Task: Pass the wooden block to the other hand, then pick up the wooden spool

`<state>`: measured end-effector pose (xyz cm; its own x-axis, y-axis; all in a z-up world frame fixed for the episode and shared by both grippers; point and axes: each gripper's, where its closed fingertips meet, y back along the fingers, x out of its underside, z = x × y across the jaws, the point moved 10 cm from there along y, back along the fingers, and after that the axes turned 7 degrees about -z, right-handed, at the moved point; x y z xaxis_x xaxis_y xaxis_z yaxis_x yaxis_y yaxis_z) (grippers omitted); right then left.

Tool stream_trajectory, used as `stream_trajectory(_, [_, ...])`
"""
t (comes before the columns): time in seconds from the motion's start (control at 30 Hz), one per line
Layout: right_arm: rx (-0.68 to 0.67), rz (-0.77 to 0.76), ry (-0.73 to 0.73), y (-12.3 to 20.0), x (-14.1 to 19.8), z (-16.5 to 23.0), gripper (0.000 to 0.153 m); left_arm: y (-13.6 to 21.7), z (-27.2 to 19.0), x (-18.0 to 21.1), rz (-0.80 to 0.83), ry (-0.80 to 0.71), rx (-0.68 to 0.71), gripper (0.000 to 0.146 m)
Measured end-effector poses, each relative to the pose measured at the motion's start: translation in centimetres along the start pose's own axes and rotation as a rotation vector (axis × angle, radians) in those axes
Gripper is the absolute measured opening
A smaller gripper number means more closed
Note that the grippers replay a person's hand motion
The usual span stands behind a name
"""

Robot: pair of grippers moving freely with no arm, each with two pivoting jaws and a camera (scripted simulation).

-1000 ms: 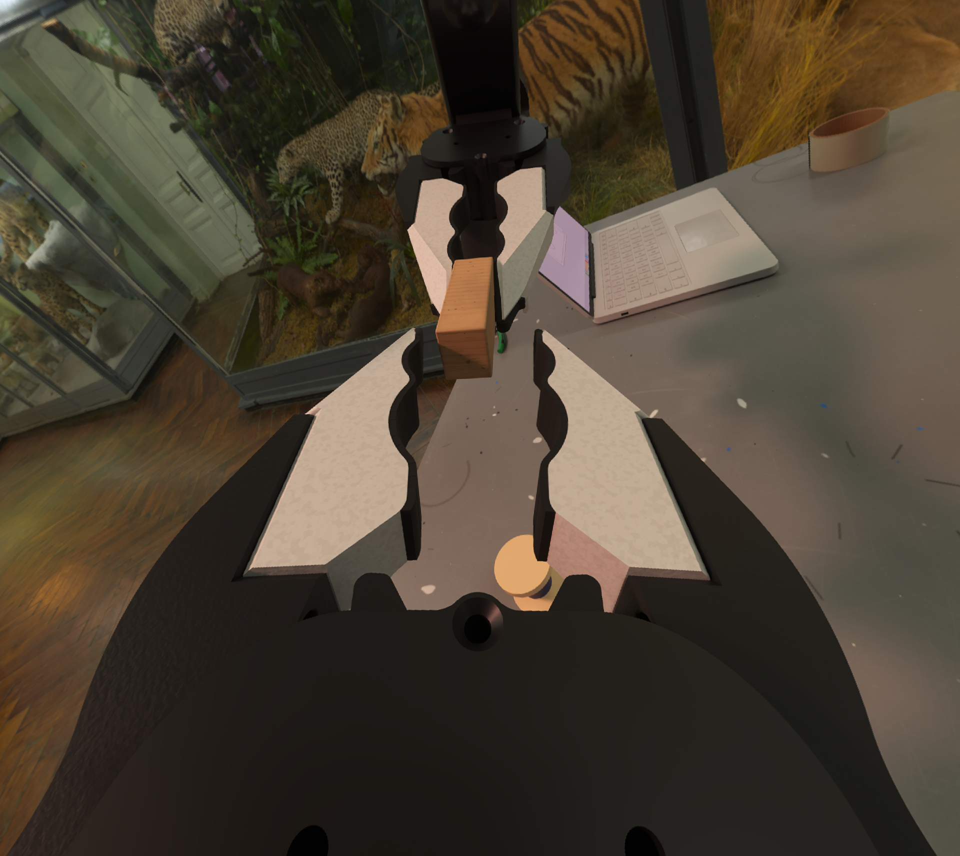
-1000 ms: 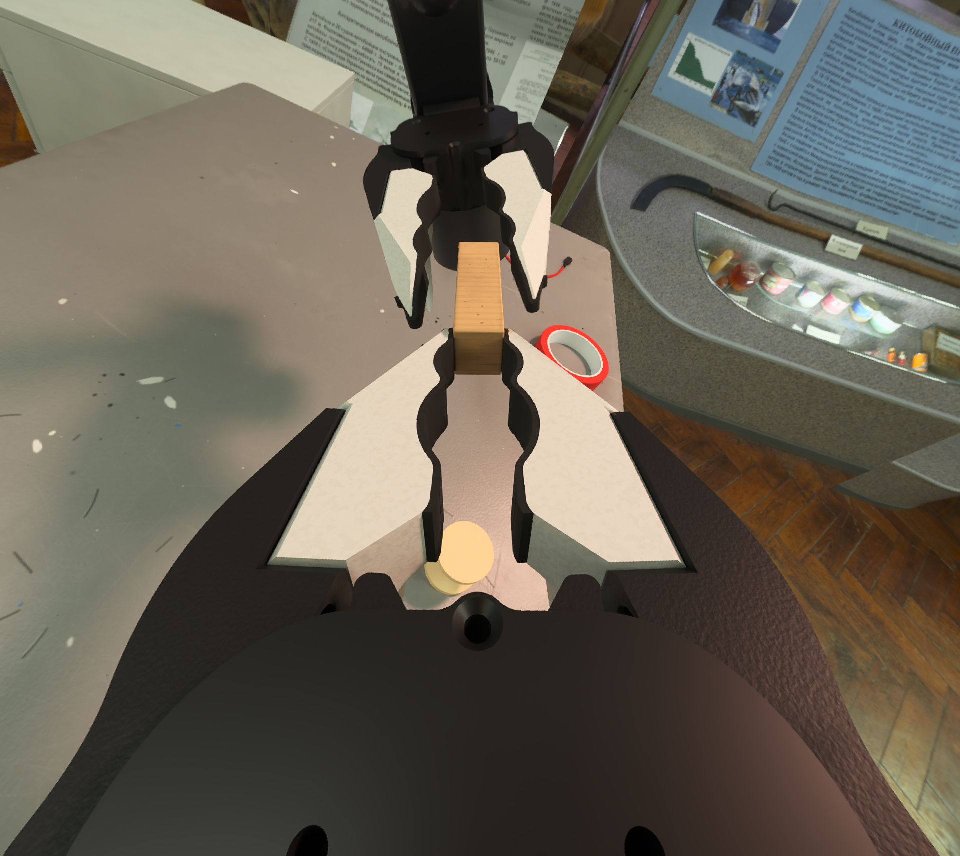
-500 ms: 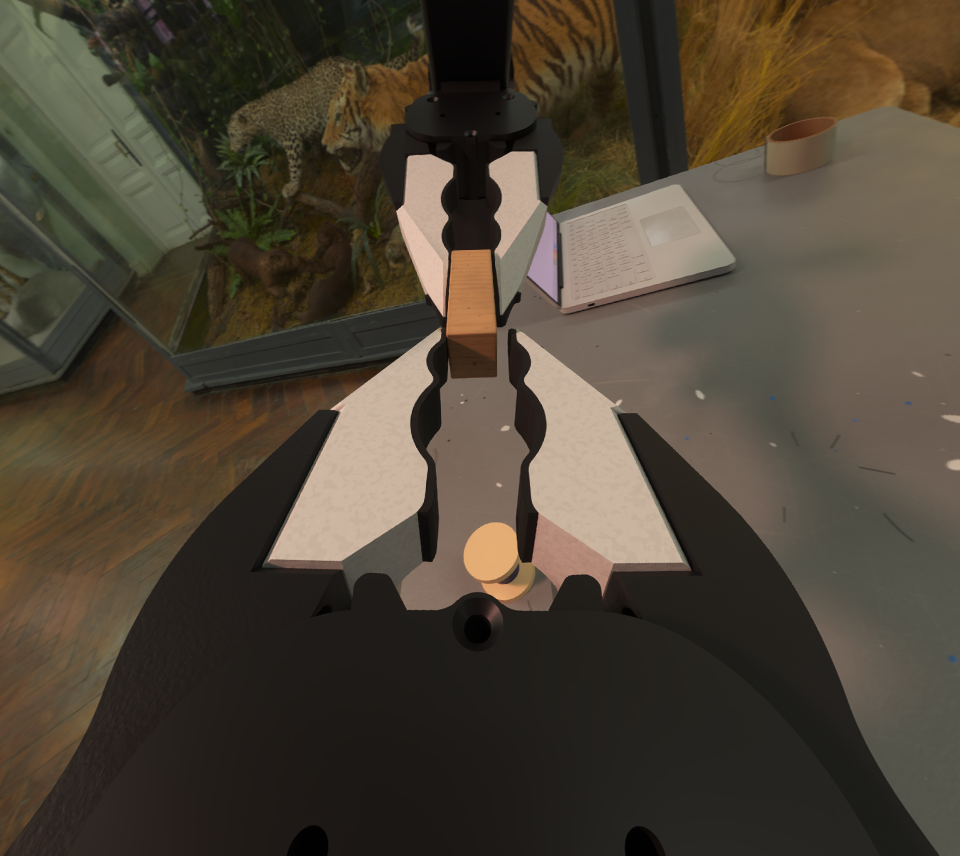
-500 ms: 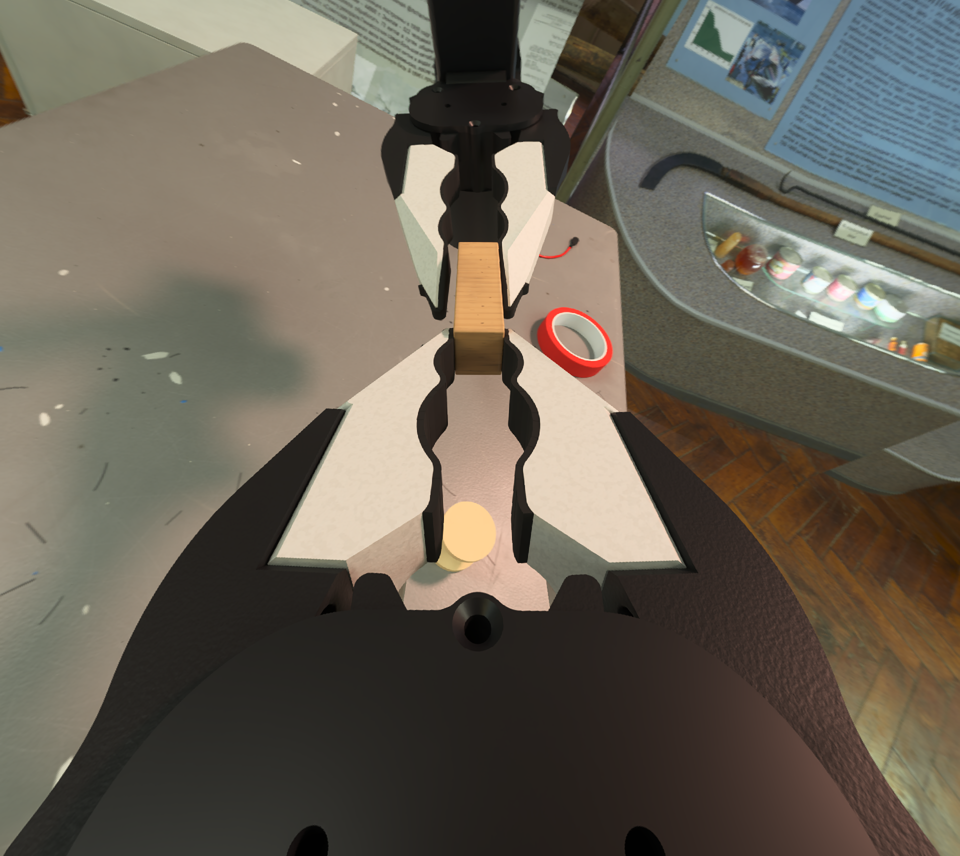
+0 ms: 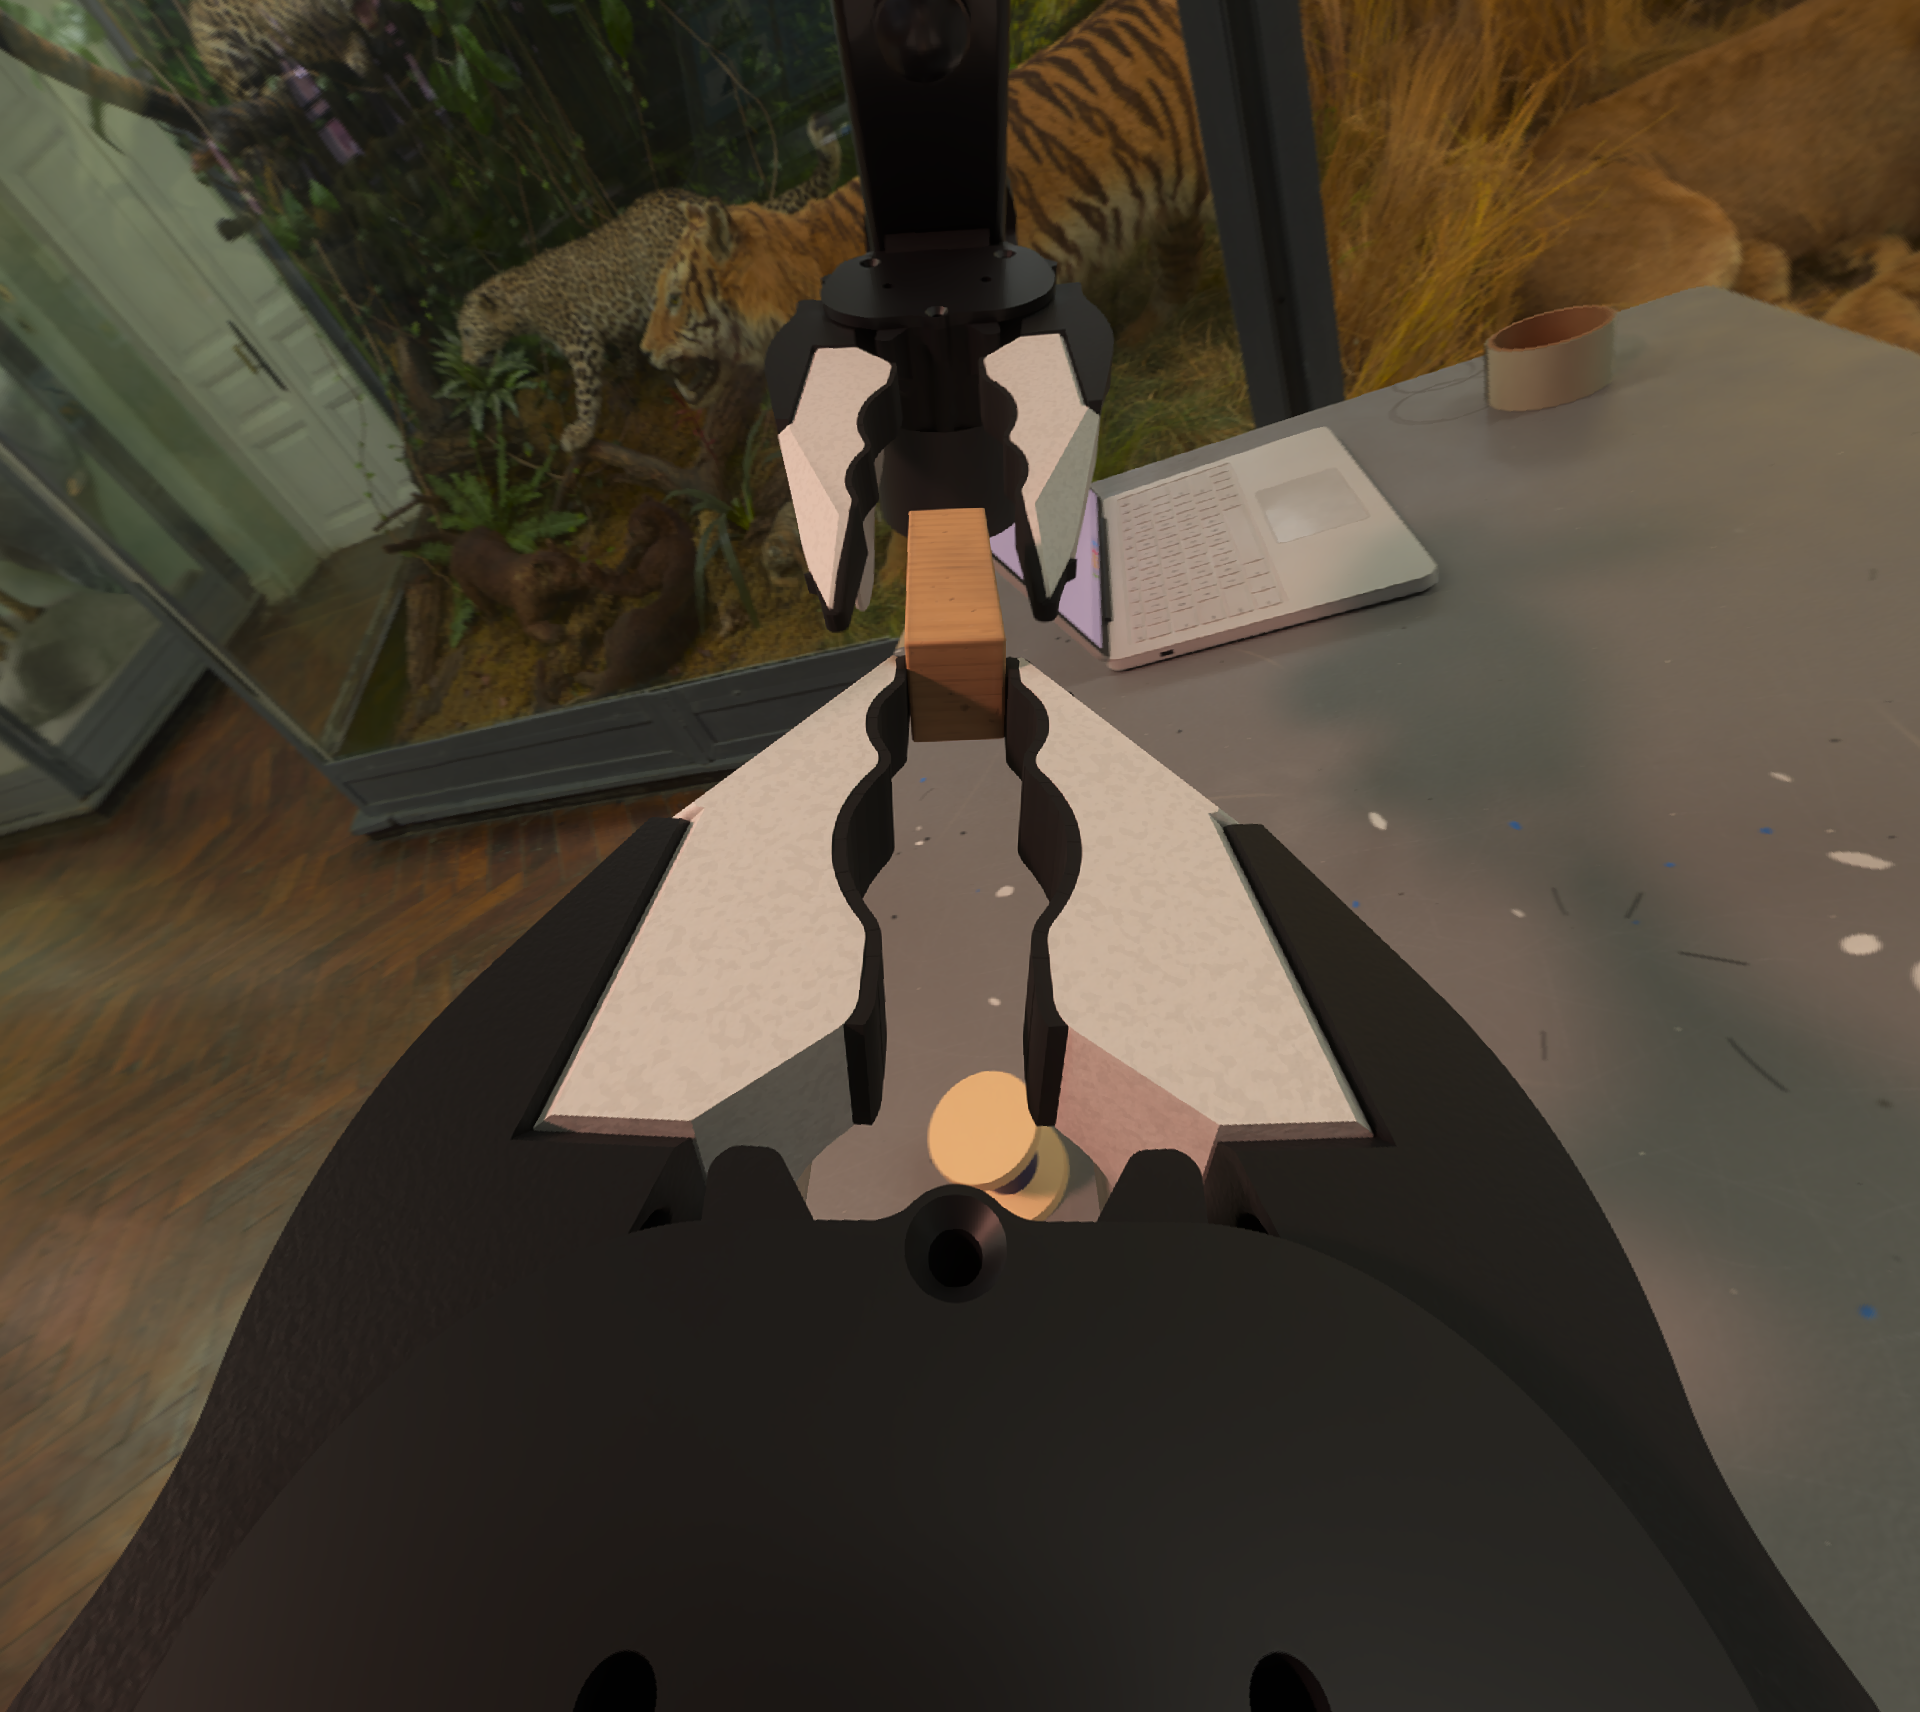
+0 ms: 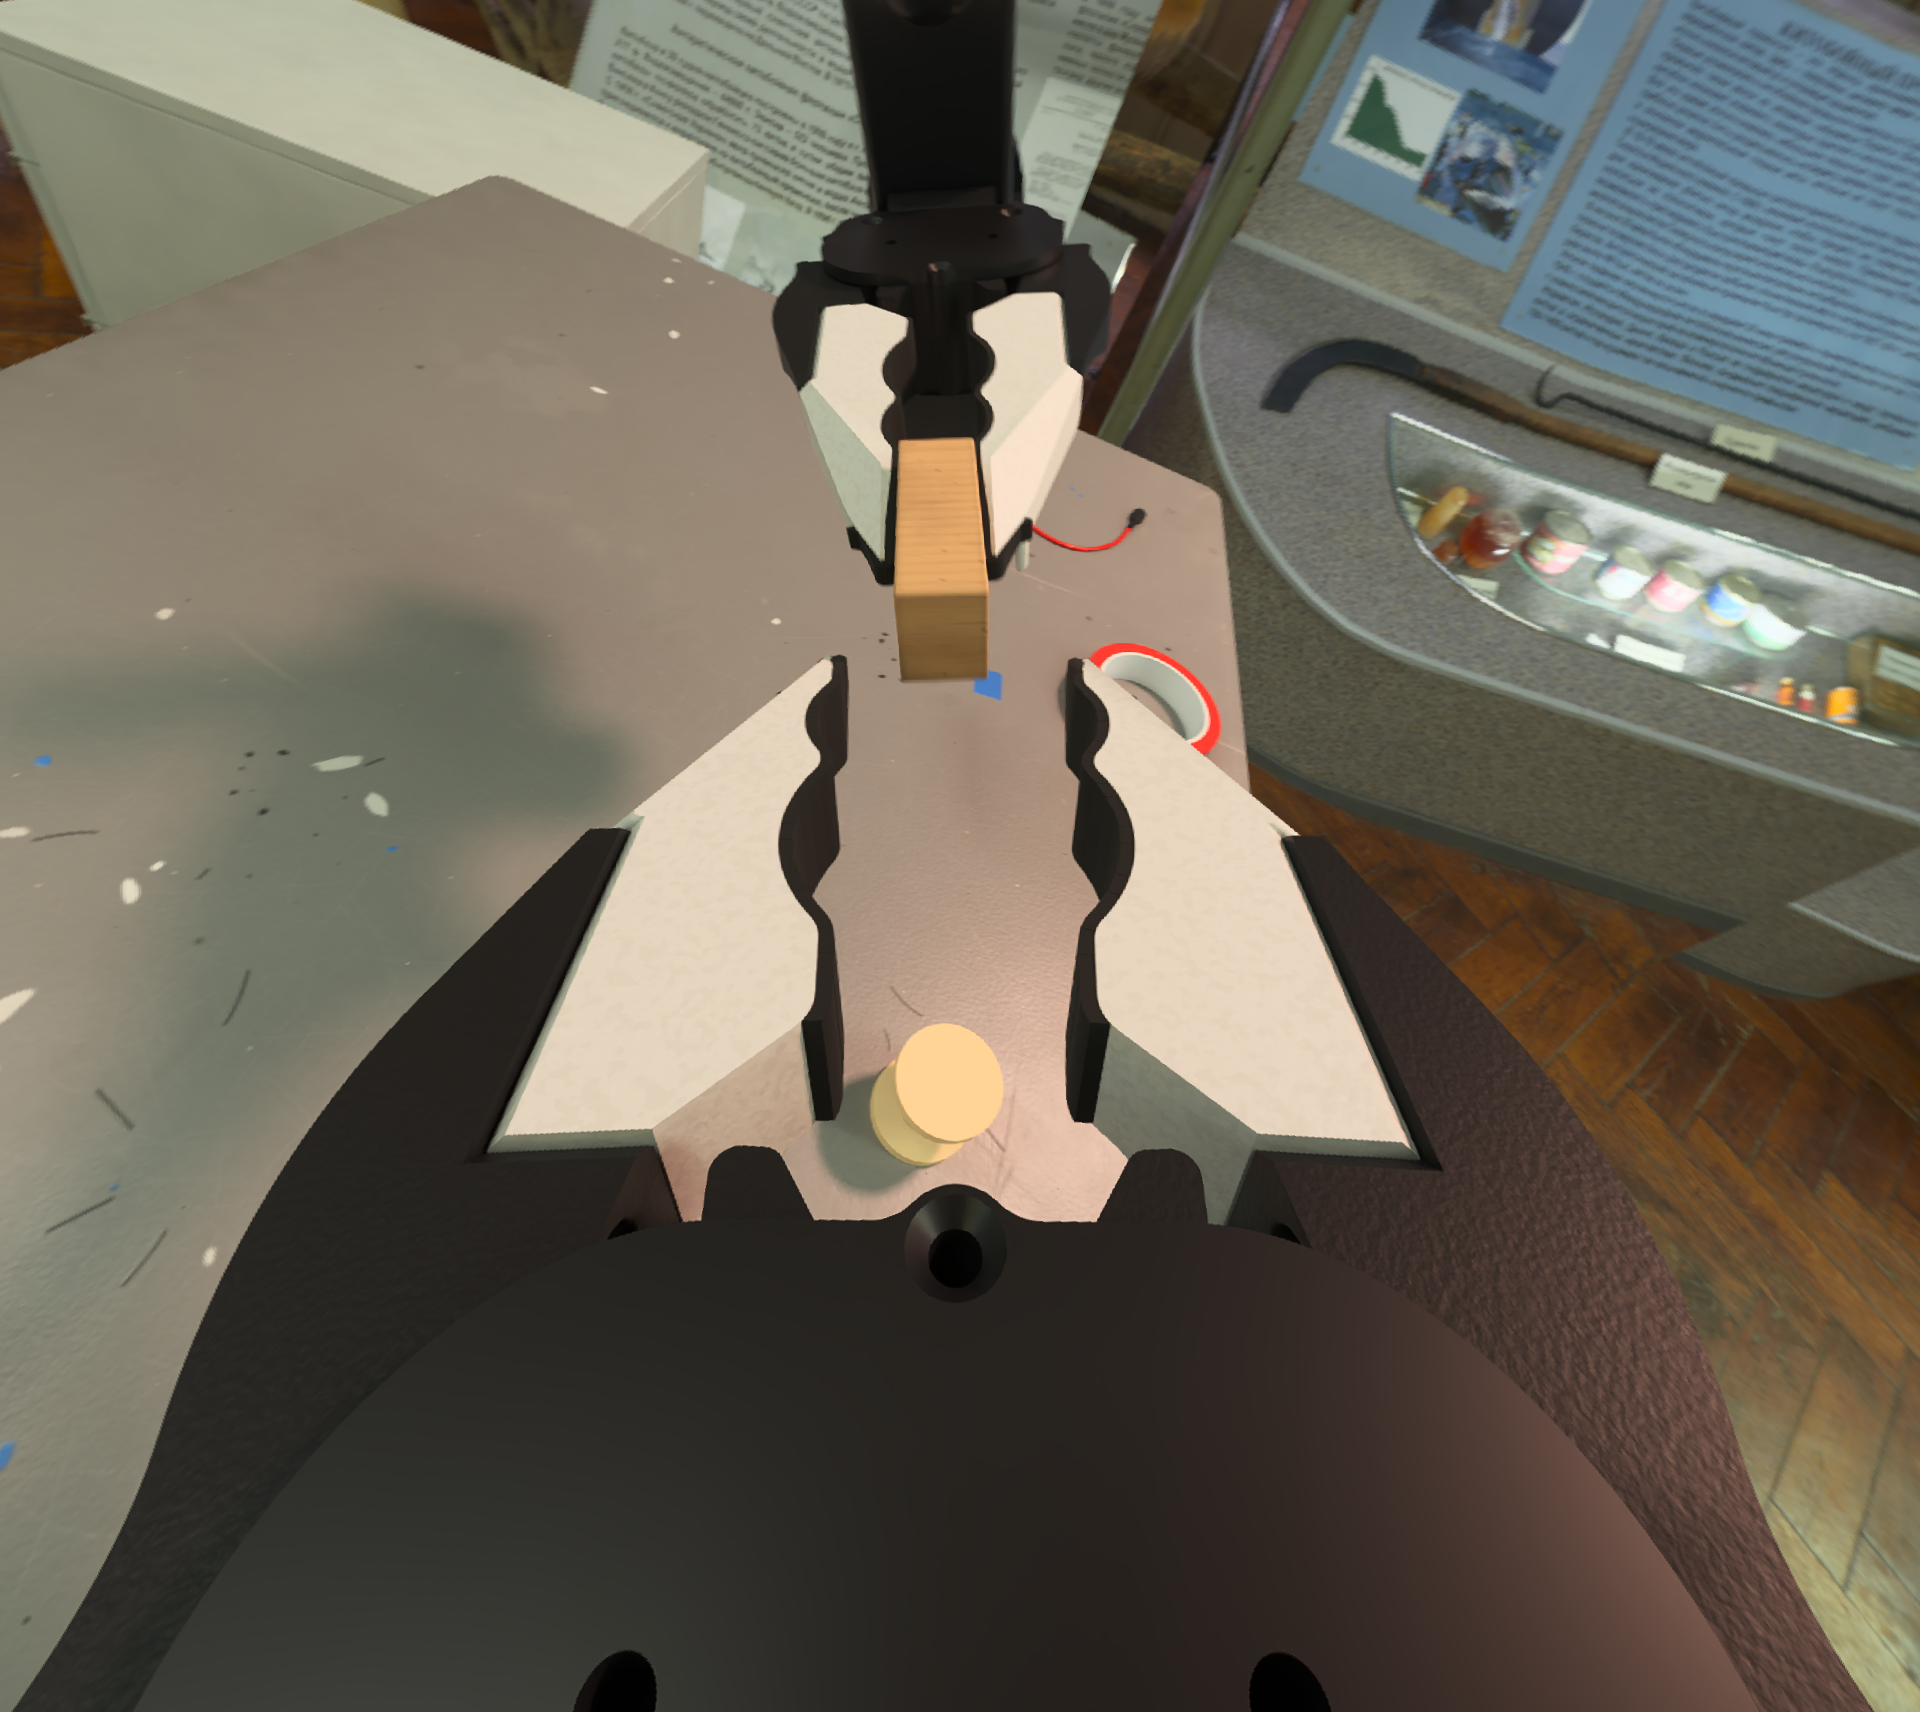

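one pale wooden block (image 5: 954, 639) with fine grain lines, left gripper (image 5: 954, 706) jaws clamped on it, right gripper (image 6: 956, 675) jaws apart

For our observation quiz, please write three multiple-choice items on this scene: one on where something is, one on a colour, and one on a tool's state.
1. Where is the wooden spool? A in a tool; B on the table; C hanging in the air.
2. The tape roll beside the right tool is: A green; B black; C red.
3. The right tool is: A open, empty; B shut, holding something; C shut, empty.
Answers: B, it rests on the table below the tools; C, its rim is red; A, its fingers are apart, while the left tool holds the wooden block.
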<state>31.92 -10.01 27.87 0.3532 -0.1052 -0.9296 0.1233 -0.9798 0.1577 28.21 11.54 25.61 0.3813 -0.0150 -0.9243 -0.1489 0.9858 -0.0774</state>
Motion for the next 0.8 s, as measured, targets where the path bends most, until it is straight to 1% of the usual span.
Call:
stream_trajectory(0.2, [0.074,0.034,-0.008,1.3,0.5,-0.7,0.053,1.3,0.9,-0.4,0.013,-0.059,-0.088,0.017])
stream_trajectory(0.3, [0.109,0.109,-0.007,1.6,1.4,-1.0,0.059,2.0,1.5,-0.4,0.026,-0.089,-0.139,0.017])
stream_trajectory(0.47, [0.117,0.237,-0.057,1.3,4.3,-1.8,0.08,3.0,2.3,-0.3,0.011,-0.114,-0.202,0.017])
stream_trajectory(0.6, [0.109,0.352,-0.076,0.2,6.9,-2.3,0.085,3.5,2.7,-0.1,0.018,-0.136,-0.238,0.017])
stream_trajectory(0.8, [0.067,0.447,-0.105,-1.1,9.9,-2.4,0.089,4.1,3.1,-0.1,0.014,-0.139,-0.258,0.017])
